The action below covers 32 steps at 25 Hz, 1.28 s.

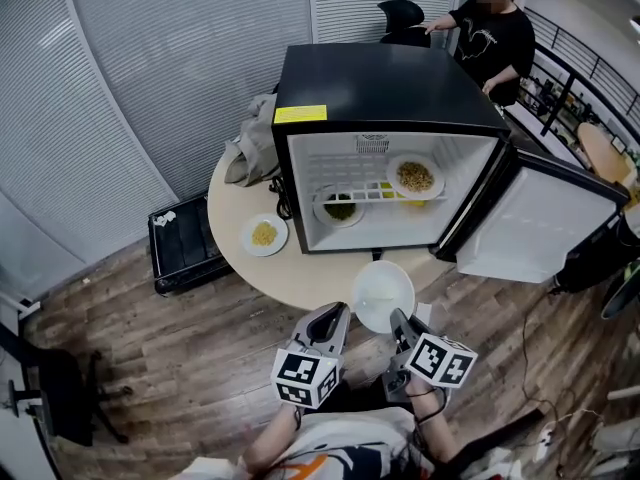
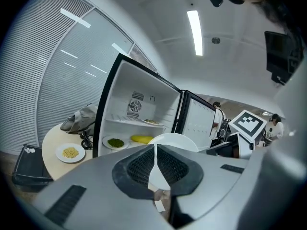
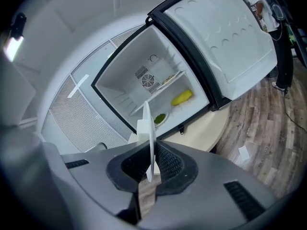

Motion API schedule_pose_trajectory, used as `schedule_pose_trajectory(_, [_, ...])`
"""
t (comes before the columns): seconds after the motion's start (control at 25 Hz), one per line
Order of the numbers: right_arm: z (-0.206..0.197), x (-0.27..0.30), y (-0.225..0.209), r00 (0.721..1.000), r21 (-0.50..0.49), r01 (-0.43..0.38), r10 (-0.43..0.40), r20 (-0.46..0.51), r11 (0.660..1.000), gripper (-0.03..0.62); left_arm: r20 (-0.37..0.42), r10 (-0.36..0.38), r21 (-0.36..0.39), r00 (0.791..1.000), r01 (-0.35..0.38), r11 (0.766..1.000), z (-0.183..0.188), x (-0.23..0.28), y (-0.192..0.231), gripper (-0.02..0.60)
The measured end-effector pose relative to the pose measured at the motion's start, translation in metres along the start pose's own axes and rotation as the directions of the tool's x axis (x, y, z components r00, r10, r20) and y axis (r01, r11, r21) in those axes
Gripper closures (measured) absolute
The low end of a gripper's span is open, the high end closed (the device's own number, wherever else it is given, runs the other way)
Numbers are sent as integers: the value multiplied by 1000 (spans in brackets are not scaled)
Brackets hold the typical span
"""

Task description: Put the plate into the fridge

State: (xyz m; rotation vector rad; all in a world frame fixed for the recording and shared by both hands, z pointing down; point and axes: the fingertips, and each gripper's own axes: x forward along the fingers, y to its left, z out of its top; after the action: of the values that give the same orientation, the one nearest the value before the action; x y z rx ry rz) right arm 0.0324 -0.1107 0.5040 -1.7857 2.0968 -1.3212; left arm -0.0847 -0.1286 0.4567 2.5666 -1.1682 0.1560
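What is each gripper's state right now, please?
Left gripper: closed, holding nothing.
Right gripper: closed on the plate.

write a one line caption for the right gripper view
Right gripper clamped on the rim of a white plate, held edge-on before the open fridge.

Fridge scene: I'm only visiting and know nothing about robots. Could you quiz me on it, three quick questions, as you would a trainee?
1. The right gripper is shut on: A a cup, B an empty plate, C nothing.
2. True or false: the fridge has its door shut.
3. Fill in: in the head view, the plate of yellow food on the table lies to the fridge's ____.

Key: 1 B; 2 false; 3 left.
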Motion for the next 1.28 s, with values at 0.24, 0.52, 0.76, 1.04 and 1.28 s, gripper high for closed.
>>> schedule_pose_trajectory(0.24, [-1,2,-4,1000,25,15,-15,1,1000,563,-22,0,-15,1000,-1,1000,-7,0,5,555])
schedule_pose_trajectory(0.52, [3,14,-14,1000,60,20,-20,-9,998,563,-28,-20,-3,999,20,1000,-9,12,7,555])
schedule_pose_trajectory(0.76, [17,25,-24,1000,76,25,-25,-3,997,563,-39,-32,11,999,32,999,-8,26,7,555])
schedule_pose_trajectory(1.04, [33,40,-41,999,100,35,-34,-12,994,563,-57,-30,11,998,30,999,-7,53,12,555])
schedule_pose_trajectory(1.28, [44,64,-55,998,116,41,-37,-41,992,563,-80,-45,8,996,46,999,-7,83,13,555])
